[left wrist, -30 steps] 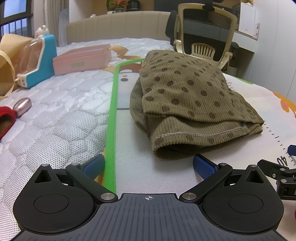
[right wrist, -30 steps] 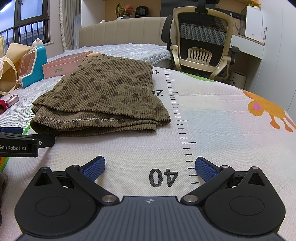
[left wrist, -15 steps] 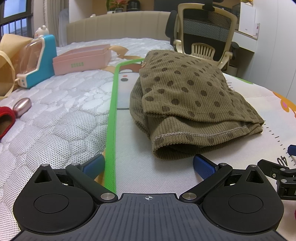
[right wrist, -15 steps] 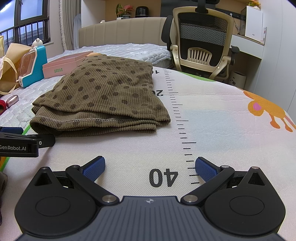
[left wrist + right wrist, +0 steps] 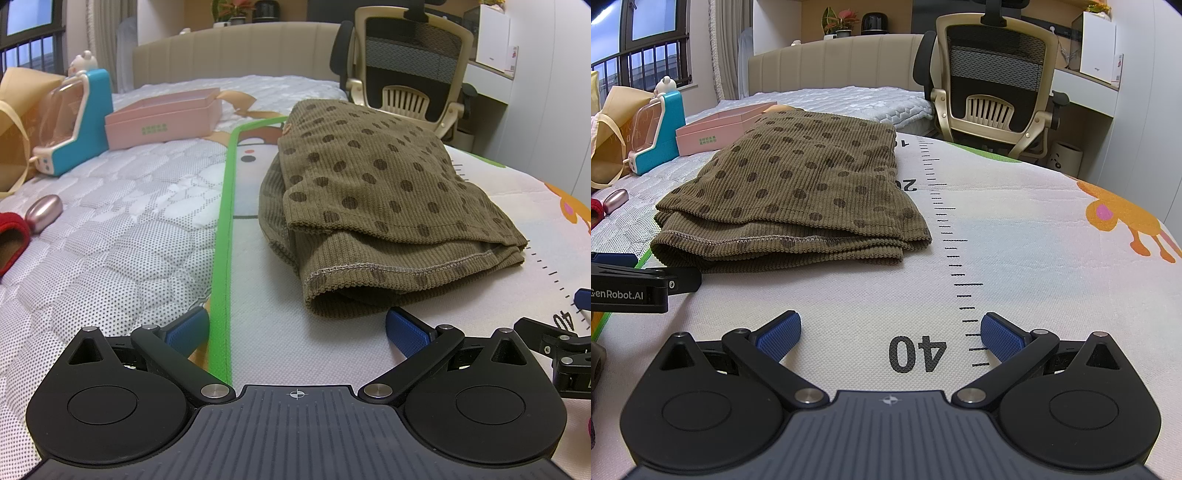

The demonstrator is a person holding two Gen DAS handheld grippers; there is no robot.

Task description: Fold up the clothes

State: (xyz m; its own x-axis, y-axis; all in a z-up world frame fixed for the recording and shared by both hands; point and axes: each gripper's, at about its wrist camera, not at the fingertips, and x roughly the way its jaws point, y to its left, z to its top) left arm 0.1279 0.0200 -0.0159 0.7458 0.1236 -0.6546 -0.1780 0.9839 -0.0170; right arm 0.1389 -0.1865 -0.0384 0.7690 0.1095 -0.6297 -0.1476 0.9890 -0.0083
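Note:
An olive-brown ribbed garment with dark dots [image 5: 373,206] lies folded in layers on a printed play mat [image 5: 266,332] on the bed; it also shows in the right wrist view [image 5: 798,199]. My left gripper [image 5: 297,328] is open, low on the mat just short of the garment's near hem, nothing between its blue pads. My right gripper [image 5: 890,332] is open too, resting over the mat's "40" mark, to the right of the garment and apart from it. Each gripper's side shows at the edge of the other's view.
A pink box [image 5: 162,123], a blue-and-white toy [image 5: 77,122], a paper bag [image 5: 14,129], a pink oval object [image 5: 44,212] and a red item [image 5: 11,240] lie on the quilted mattress to the left. An office chair [image 5: 993,92] stands beyond the bed's far side.

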